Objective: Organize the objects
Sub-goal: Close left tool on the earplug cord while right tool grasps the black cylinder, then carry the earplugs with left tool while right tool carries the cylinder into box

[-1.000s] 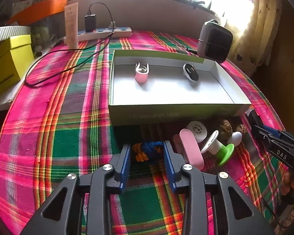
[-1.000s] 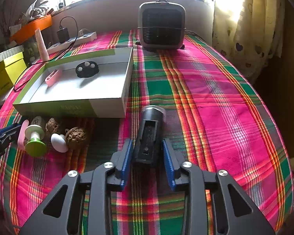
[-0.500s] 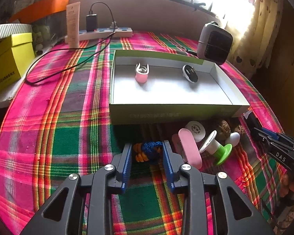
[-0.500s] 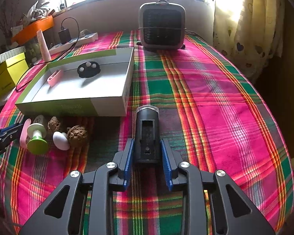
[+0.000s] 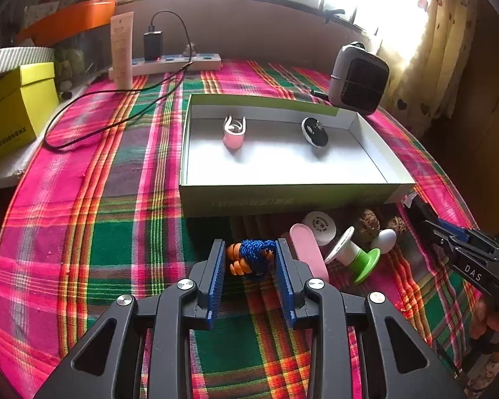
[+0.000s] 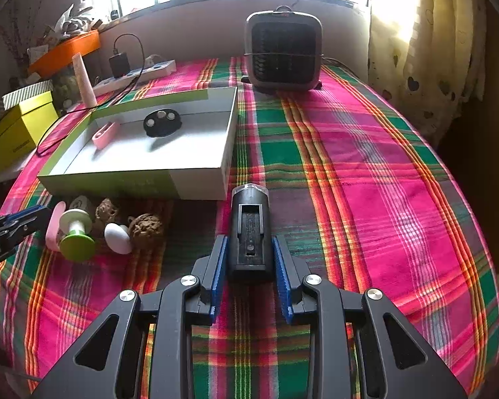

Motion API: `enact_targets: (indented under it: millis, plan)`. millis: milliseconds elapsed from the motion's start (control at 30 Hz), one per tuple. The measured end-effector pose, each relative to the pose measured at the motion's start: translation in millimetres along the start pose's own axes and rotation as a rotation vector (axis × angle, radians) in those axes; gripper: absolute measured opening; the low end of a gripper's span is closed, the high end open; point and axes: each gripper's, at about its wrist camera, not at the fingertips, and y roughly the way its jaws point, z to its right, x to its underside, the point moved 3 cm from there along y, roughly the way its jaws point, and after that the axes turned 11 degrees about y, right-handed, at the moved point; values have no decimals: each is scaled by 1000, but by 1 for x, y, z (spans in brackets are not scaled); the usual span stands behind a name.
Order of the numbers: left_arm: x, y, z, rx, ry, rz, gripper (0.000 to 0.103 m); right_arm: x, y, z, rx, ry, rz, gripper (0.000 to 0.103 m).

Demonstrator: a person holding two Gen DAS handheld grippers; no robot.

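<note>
Rope knot [image 5: 253, 256], blue and orange, braided, one only, on the plaid bench [image 5: 93, 219], clamped in left hand-held gripper [image 5: 251, 261]. Two items inside open box [image 5: 282, 196]: pink clip [image 5: 233, 133], black fob [image 5: 314, 132]. Two walnuts [image 6: 146, 227] beside. One black cylinder [image 6: 249, 229] pinched by right hand-held gripper [image 6: 251, 256].

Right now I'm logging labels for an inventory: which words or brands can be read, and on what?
"DAS": white letters on the right tongs, seen from the left wrist.
Yellow box: dark side lettering, too blurred to read.
Tray front wall: faint print, unreadable.
White round cap: tiny print, unreadable.
</note>
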Motion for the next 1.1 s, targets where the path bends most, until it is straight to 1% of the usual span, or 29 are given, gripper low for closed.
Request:
enact_targets:
  millis: [367, 733, 1100]
  plan:
    - [-9, -7, 4, 3, 8, 23, 28, -4, -9, -1, -12, -9, 24, 28]
    - [-7, -3, 3, 6, 6, 10, 28, -1, 7, 1, -26, 0, -43, 29]
    - [-9, -1, 1, 1, -1, 3, 28, -9, 18, -5, 0, -32, -34, 29]
